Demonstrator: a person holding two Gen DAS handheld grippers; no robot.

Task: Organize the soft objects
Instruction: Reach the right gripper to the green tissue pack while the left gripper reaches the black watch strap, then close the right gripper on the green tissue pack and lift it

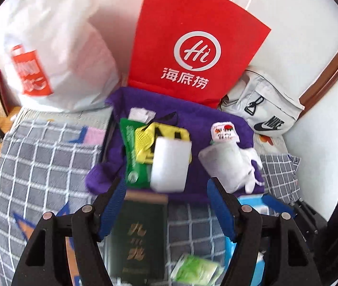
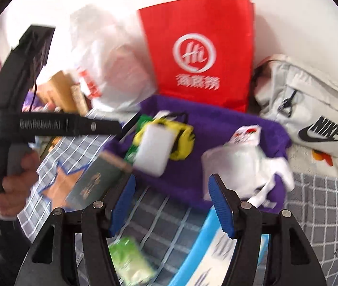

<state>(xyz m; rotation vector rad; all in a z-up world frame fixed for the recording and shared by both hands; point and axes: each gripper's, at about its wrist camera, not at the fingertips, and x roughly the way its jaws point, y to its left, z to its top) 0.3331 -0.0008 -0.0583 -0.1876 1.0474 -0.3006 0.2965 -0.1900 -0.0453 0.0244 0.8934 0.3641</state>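
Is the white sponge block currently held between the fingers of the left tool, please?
No, the white sponge block lies on the purple cloth, ahead of the open, empty left tool.

I see a purple towel spread flat on the checked bed cover, at the foot of the red bag. On its left part lies a white sponge block, tilted, resting on a yellow-and-black soft item and a green wipes pack. On its right part lies a white rolled cloth bundle, with a small white printed sachet touching its far end.
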